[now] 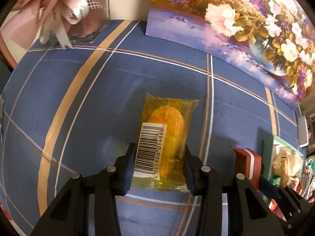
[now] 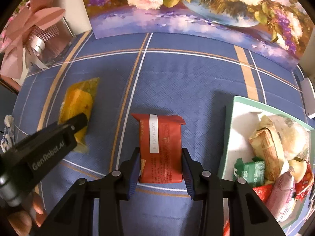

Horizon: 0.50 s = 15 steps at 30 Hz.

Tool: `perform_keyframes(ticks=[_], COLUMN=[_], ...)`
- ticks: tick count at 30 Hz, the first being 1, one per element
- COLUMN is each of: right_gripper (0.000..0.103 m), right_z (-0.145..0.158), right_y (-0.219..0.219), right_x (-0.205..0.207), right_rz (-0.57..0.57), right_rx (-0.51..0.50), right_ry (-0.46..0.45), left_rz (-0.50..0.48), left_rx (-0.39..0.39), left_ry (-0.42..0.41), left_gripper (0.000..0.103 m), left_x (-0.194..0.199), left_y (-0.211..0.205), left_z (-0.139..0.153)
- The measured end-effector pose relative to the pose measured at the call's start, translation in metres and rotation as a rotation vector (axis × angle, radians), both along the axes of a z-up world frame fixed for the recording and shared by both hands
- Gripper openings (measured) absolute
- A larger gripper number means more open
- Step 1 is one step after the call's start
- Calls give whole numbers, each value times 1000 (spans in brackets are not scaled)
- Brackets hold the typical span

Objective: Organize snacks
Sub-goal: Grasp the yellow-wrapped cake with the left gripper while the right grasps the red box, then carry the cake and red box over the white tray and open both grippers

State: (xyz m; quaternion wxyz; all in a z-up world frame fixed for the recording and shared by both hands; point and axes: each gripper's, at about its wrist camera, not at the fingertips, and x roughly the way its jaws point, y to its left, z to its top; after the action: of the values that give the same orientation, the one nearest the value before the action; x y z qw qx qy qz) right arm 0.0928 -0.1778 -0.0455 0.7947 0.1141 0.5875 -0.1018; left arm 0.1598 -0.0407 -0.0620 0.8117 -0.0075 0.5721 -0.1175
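The yellow snack packet [image 1: 162, 143], barcode side up, is being clamped by the left gripper [image 1: 158, 167], its lower half sitting between the two blue pads, the rest jutting forward past the tips over the blue plaid cloth [image 1: 78, 118]. The red snack packet [image 2: 160, 147] is being gripped likewise by the right gripper [image 2: 160, 169], pads pressed to both long edges, date strip facing up. Just right of the right jaws a mint-rimmed box [image 2: 229, 137] is being kept, filled with assorted wrapped snacks. Ahead of both jaws a flower painting [image 2: 196, 9] is being propped upright.
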Motion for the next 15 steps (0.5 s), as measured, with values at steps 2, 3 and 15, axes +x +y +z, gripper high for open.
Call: perform_keyframes(ticks=[2,3,15], right_gripper=[42,42,42], right_z=[7,10,50], right_y=[-2,-2,-15], right_x=[-6,-9,-53], right_rz=[-5,-7,-79], right_rx=[5,7,37], right_ry=[-9,-14,-91], left_rz=[15,20,27], left_rx=[-17,-26,-98], left_ry=[-4,-5,-102], left_gripper=[45,45,45], left_x=[-9,-13,-66], left_y=[4,5,-3], left_z=[6,9,65])
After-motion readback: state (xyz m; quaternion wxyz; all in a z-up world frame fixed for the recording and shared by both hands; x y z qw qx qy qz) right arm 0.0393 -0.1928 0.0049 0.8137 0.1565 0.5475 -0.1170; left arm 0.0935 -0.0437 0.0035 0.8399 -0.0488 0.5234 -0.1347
